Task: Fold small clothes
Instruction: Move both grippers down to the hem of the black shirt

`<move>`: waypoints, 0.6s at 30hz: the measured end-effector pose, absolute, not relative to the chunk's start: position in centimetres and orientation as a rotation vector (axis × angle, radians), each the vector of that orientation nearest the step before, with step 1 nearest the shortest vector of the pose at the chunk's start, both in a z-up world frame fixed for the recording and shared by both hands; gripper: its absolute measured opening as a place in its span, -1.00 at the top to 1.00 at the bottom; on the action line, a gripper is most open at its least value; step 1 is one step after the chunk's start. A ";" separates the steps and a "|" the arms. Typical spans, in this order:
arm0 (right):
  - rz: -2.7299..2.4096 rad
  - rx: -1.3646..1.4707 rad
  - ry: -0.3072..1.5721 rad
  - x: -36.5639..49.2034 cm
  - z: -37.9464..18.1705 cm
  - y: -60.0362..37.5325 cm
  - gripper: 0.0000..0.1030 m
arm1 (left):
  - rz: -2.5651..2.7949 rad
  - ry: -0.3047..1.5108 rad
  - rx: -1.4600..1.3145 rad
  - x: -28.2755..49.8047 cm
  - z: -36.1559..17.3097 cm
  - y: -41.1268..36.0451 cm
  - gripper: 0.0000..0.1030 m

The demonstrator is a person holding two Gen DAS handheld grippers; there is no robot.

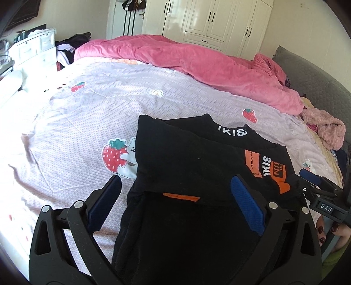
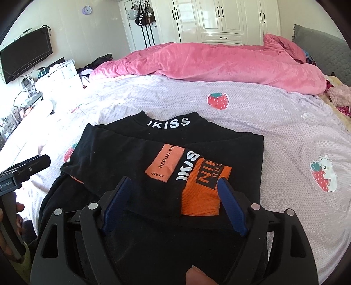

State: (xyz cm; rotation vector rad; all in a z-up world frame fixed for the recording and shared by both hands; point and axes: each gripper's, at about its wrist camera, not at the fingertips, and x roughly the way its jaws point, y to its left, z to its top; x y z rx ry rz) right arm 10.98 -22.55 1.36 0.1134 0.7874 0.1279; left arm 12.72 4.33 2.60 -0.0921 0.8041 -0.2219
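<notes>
From the left wrist, the left gripper hangs spread and empty over the black top on the strawberry-print bedspread (pink quilt behind), while the right wrist shows the right gripper likewise parted above the top, white wardrobe beyond.

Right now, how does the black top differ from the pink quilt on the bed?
The black top lies folded flat on the near side of the bed; the pink quilt lies bunched in a long heap along the far side. The top carries white letters and orange patches; the quilt is plain. Both rest on the strawberry-print sheet, and neither is gripped.
</notes>
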 end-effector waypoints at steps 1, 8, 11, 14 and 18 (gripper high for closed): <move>0.128 0.112 0.785 10.9 1.5 -22.6 -0.55 | -0.221 0.804 -0.091 12.6 2.7 4.4 -0.82; 0.132 0.102 0.768 10.0 2.6 -22.3 -0.55 | -0.218 0.785 -0.086 11.5 3.8 4.7 -0.82; 0.137 0.101 0.757 9.5 3.1 -22.4 -0.55 | -0.219 0.774 -0.079 10.9 4.4 4.9 -0.82; 0.140 0.099 0.744 8.7 3.6 -22.4 -0.79 | -0.218 0.764 -0.069 10.1 5.0 5.0 -0.82; 0.137 0.101 0.737 7.6 3.9 -22.8 -0.79 | -0.214 0.759 -0.060 9.2 5.5 5.4 -0.82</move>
